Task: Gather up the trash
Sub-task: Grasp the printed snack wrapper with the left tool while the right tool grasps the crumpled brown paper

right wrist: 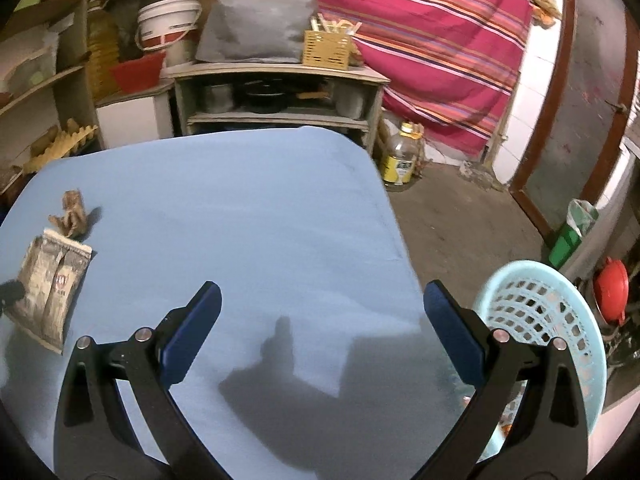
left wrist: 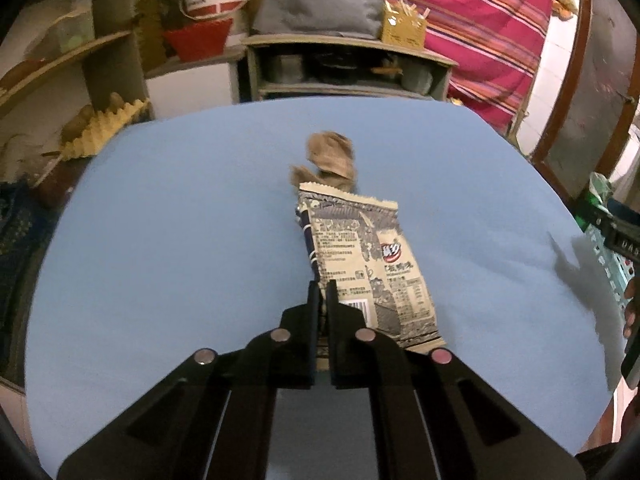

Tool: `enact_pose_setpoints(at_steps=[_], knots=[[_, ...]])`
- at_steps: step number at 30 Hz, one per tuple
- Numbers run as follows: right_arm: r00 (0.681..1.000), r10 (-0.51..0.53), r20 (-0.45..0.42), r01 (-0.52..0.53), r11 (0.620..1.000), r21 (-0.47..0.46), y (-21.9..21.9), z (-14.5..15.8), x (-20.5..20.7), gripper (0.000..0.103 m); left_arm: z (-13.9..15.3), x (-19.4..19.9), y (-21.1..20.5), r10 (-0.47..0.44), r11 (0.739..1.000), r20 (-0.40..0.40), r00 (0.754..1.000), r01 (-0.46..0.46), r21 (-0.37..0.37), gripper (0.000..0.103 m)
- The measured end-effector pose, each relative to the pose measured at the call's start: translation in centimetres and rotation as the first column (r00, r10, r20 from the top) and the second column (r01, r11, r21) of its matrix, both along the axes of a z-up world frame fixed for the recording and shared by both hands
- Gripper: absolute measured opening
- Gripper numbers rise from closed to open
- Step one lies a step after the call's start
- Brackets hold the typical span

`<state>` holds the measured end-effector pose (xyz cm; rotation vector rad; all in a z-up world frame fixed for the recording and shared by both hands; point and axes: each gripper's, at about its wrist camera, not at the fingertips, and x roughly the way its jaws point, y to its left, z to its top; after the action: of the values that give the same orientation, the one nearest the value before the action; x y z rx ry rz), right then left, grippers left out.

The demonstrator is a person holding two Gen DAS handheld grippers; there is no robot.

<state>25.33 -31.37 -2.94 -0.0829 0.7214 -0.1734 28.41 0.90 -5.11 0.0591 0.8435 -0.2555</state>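
Note:
A beige printed snack wrapper [left wrist: 360,248] lies lengthwise on the blue table [left wrist: 160,240]. My left gripper [left wrist: 323,286] is shut on its near left edge, and the near end is raised slightly off the cloth. Just beyond the wrapper sits a crumpled brown paper [left wrist: 332,158]. The right wrist view shows the same wrapper [right wrist: 52,284] and crumpled paper [right wrist: 72,212] at the far left. My right gripper [right wrist: 323,292] hangs open and empty over the table's right part. Beside its right finger, off the table's right edge, is a pale blue perforated basket [right wrist: 536,308].
Behind the table stand a low shelf unit [right wrist: 280,92] with pots and a taller shelf [left wrist: 100,40] at the left. On the floor to the right are a yellow-labelled bottle [right wrist: 400,160], a green bin [right wrist: 568,240] and a red lid [right wrist: 610,288].

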Motion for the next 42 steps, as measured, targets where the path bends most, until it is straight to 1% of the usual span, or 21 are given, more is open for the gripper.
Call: enact_pose_setpoints(at_steps=[6, 9, 14, 19, 24, 27, 30, 32, 40, 41, 42], knots=[[0.996, 0.086, -0.011, -0.086, 0.996, -0.032, 4.8, -0.5, 1.0, 0.099, 0.8, 0.6, 4.3, 0.072, 0.997, 0.016, 0.997, -0.071, -0.013, 0.004], [0.990, 0.139, -0.019, -0.140, 0.990, -0.024, 7.4, -0.8, 1.5, 0.099, 1.0, 0.9, 6.7, 0.109, 0.994, 0.024, 0.994, -0.109, -0.010, 0.004], [0.982, 0.189, -0.021, -0.189, 0.982, -0.028, 10.8, -1.0, 2.8, 0.099, 1.1, 1.6, 9.8, 0.154, 0.988, 0.017, 0.988, -0.154, -0.023, 0.003], [0.975, 0.223, -0.017, -0.223, 0.975, 0.007, 14.4, -1.0, 4.5, 0.099, 1.6, 2.3, 12.1, 0.186, 0.982, 0.015, 0.982, -0.185, -0.043, 0.003], [0.963, 0.267, -0.012, -0.267, 0.963, 0.048, 17.9, -1.0, 6.4, 0.099, 1.8, 3.0, 13.6, 0.215, 0.975, 0.012, 0.977, -0.214, -0.062, 0.003], [0.957, 0.290, -0.020, -0.288, 0.956, 0.062, 20.1, -1.5, 8.2, 0.099, 1.8, 3.4, 14.3, 0.225, 0.972, 0.004, 0.974, -0.225, -0.068, 0.003], [0.954, 0.296, -0.045, -0.291, 0.952, 0.094, 21.6, -2.2, 10.0, 0.099, 1.8, 3.6, 14.7, 0.237, 0.969, 0.009, 0.971, -0.236, -0.068, 0.003], [0.953, 0.296, -0.059, -0.289, 0.952, 0.103, 22.4, -2.8, 11.0, 0.099, 1.9, 3.8, 15.4, 0.250, 0.964, 0.000, 0.968, -0.249, -0.090, 0.003], [0.956, 0.262, -0.134, -0.260, 0.965, 0.033, 24.7, -5.0, 13.9, 0.098, 2.2, 4.0, 16.1, 0.271, 0.957, -0.002, 0.962, -0.270, -0.106, 0.003], [0.956, 0.258, -0.142, -0.256, 0.966, 0.031, 24.8, -5.2, 14.1, 0.094, 2.2, 4.0, 16.1, 0.271, 0.957, -0.004, 0.963, -0.270, -0.107, 0.003], [0.956, 0.254, -0.147, -0.253, 0.967, 0.027, 24.8, -5.4, 14.2, 0.088, 2.2, 3.9, 16.1, 0.270, 0.957, -0.004, 0.963, -0.269, -0.108, 0.003]])
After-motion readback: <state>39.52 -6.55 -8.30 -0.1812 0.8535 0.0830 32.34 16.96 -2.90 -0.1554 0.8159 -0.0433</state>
